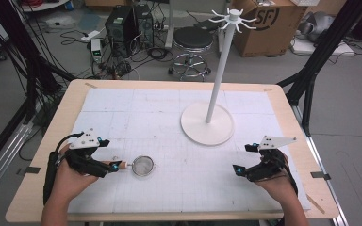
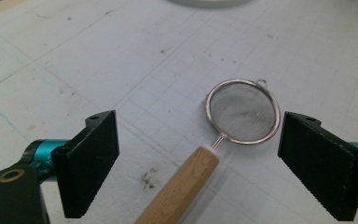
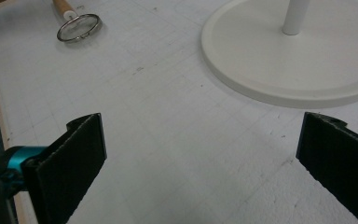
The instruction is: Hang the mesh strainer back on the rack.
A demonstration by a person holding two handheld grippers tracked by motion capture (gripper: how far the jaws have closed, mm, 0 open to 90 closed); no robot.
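A small metal mesh strainer [image 1: 143, 165] with a wooden handle [image 2: 182, 186] lies flat on the white gridded mat [image 1: 169, 108], left of centre near the front. My left gripper [image 1: 113, 167] is low over the handle's end. In the left gripper view its jaws stand wide apart [image 2: 198, 163], with the handle running between them untouched and the strainer bowl [image 2: 242, 112] just ahead. My right gripper [image 1: 243, 158] rests at the front right, open with nothing between its jaws [image 3: 200, 163]. The strainer [image 3: 78, 27] lies far off at the top left of the right gripper view.
A white hook stand [image 1: 219, 70] rises from a round base [image 1: 207, 125] at the mat's middle right, with the base [image 3: 261, 60] just ahead of my right gripper. The wooden table edge [image 1: 52, 141] frames the mat. A stool, boxes and cables sit on the floor behind.
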